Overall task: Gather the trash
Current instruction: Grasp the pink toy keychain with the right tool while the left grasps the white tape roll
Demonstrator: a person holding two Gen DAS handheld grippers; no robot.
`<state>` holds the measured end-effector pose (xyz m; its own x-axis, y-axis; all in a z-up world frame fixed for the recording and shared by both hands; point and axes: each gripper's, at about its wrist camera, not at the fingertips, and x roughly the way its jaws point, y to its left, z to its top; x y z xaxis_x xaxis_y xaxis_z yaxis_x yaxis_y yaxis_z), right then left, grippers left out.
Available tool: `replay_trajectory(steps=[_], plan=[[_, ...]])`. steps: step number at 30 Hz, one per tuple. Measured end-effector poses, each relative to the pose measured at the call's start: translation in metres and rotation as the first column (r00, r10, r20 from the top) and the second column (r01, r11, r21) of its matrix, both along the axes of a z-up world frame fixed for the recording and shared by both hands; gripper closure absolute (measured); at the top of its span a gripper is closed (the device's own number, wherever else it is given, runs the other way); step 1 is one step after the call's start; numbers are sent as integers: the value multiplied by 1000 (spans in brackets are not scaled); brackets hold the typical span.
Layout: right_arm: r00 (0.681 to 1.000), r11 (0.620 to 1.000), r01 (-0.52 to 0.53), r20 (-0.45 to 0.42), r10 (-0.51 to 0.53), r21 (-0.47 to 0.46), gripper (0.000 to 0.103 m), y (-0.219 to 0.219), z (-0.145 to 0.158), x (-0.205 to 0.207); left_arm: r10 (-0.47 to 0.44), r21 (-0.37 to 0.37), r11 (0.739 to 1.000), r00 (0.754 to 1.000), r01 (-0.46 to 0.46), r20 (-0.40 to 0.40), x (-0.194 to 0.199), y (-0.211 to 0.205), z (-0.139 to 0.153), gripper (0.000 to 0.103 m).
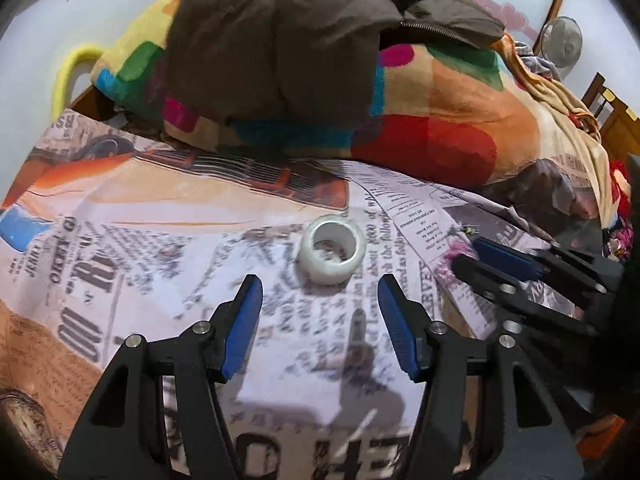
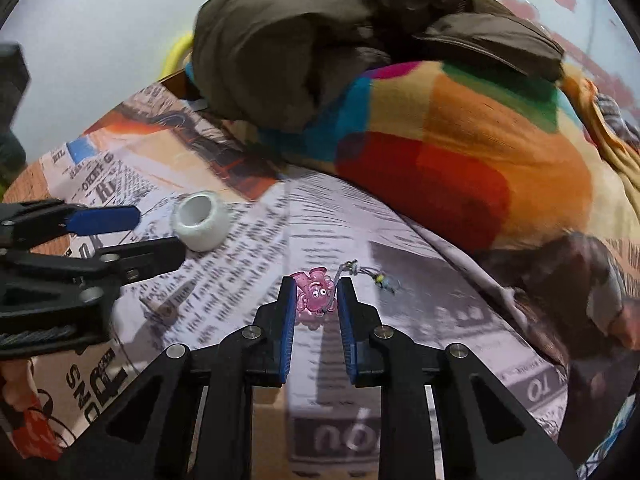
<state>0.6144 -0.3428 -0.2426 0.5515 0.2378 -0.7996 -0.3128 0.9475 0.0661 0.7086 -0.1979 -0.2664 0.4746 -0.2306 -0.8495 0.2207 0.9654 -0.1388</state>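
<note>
A white tape roll [image 1: 332, 251] lies on the newspaper-print sheet [image 1: 160, 240], just ahead of my open left gripper [image 1: 320, 292]; it also shows in the right wrist view [image 2: 200, 220]. A pink plastic charm [image 2: 314, 294] with a small wire piece [image 2: 376, 276] lies on the sheet between the fingertips of my right gripper [image 2: 316, 294], whose jaws stand narrowly apart around it. I cannot tell if the pads touch it. The right gripper shows at the right of the left wrist view [image 1: 476, 256], the left gripper at the left of the right wrist view [image 2: 156, 232].
A rolled multicoloured blanket [image 1: 440, 120] with a brown jacket [image 1: 280, 40] on top lies along the far side of the bed. A yellow handle [image 1: 68, 76] is at the far left, a fan [image 1: 562, 40] and wooden chair [image 1: 612, 112] at far right.
</note>
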Motion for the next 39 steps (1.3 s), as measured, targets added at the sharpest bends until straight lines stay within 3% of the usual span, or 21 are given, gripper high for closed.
replay_trajectory(steps=[7, 10, 11, 17, 24, 30, 39], plan=[[1000, 1000, 7, 17, -7, 29, 84, -16, 5, -5, 47, 21, 999, 999, -48, 13, 18, -11, -13, 46], [1000, 1000, 4, 25, -5, 29, 84, -12, 5, -7, 80, 10, 997, 997, -80, -7, 24, -11, -16, 55], [1000, 1000, 4, 25, -5, 30, 84, -11, 5, -8, 81, 12, 997, 997, -81, -1, 23, -11, -15, 66], [1000, 1000, 1, 31, -2, 15, 84, 0, 7, -18, 39, 56, 998, 998, -42, 53, 4, -13, 0, 66], [999, 1000, 9, 52, -9, 8, 84, 6, 35, -40, 0, 109, 994, 990, -15, 144, -42, 2, 44, 66], [996, 1000, 7, 88, -9, 24, 84, 14, 78, -65, -21, 137, 991, 978, -8, 209, -90, 19, 94, 66], [983, 998, -41, 182, 32, 48, 84, 38, 156, -118, -13, 117, 993, 965, -19, 261, -175, 57, 177, 66]])
